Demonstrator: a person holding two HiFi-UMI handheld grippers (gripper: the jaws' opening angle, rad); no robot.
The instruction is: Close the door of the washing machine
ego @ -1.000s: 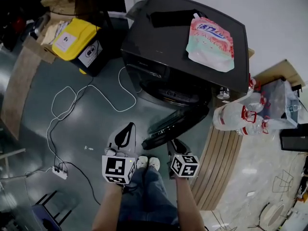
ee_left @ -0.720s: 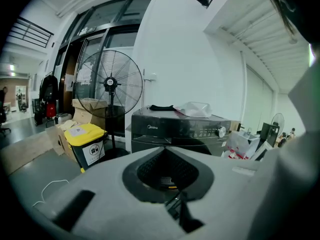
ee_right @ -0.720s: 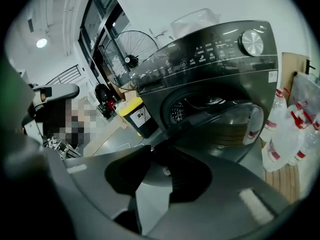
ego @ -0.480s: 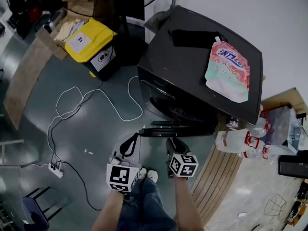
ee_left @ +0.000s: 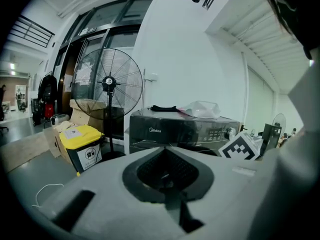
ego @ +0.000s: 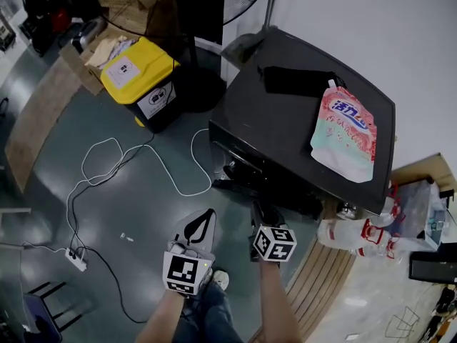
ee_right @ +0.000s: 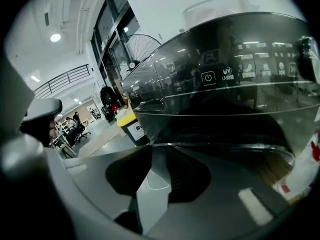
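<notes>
Head view: the washing machine is standing at one o'clock of the person. Its door is lying almost against the front, at twelve o'clock of the right gripper.

Left gripper view: the left gripper is holding its jaws together, empty.

Right gripper view: the jaws are standing apart and have just been closing, with nothing between them.

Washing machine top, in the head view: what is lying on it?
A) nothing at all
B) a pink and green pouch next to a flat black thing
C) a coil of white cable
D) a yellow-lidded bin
B: the head view shows a pink and green pouch lying on top of the washing machine beside a flat black thing, while the yellow-lidded bin stands on the floor.
</notes>
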